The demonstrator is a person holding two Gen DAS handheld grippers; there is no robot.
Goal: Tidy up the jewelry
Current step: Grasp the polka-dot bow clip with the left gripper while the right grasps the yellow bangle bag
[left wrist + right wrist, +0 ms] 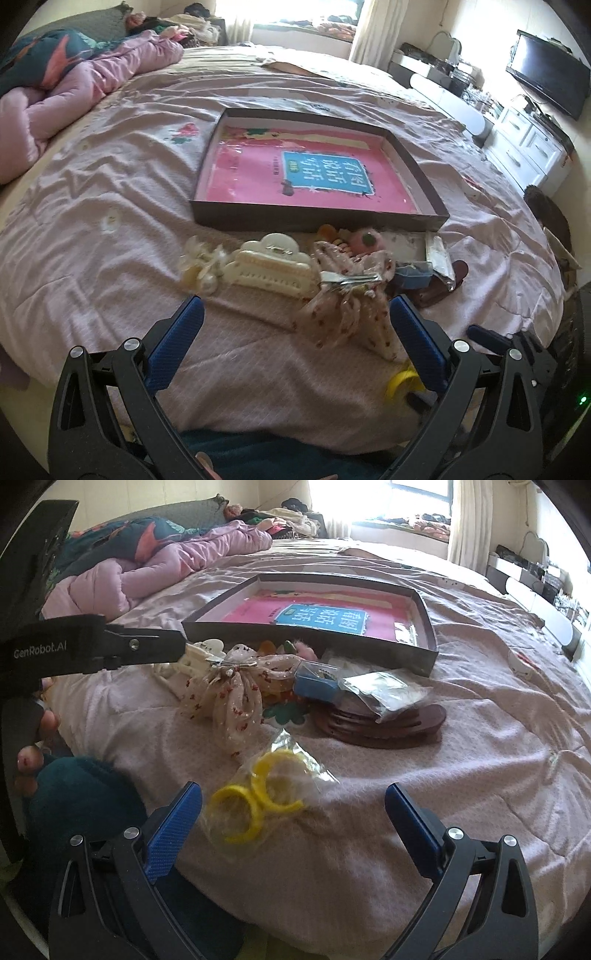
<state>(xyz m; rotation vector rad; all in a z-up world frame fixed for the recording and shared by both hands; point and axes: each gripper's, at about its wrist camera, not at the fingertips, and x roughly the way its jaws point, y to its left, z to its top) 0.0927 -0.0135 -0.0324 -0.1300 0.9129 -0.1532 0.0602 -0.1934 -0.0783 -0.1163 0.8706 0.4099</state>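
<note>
Left wrist view: the left gripper [295,317] hangs low over a pink bedspread [92,258], its blue-padded fingers spread wide apart with nothing between them. Just ahead of the right finger lies a floral bow [351,314] with a metal clip on top. To its left sits a cream claw clip [273,266], and further left a small cream bow [201,264]. A yellow item in a bag [404,384] shows beside the right finger. Right of the floral bow lie a blue box [412,275], a silvery packet [439,258] and brown discs [443,291]. A pink fuzzy piece [364,240] and an orange one [328,232] rest against the near wall of a shallow dark tray [317,221], which holds a pink book.

In the right wrist view, the right gripper [293,805] is also wide open and holds nothing. Between its fingers, slightly to the left, lies a clear bag of yellow rings [258,797]. Beyond it lies the floral bow [236,694], with the blue box [316,683], the packet [384,692] and the brown discs [384,723] to the right. The tray [314,637] sits behind them. The left gripper [122,648] reaches in from the left above the claw clip [201,651], with a hand [33,746] below it. A rumpled pink quilt [147,568] lies far back.
</note>
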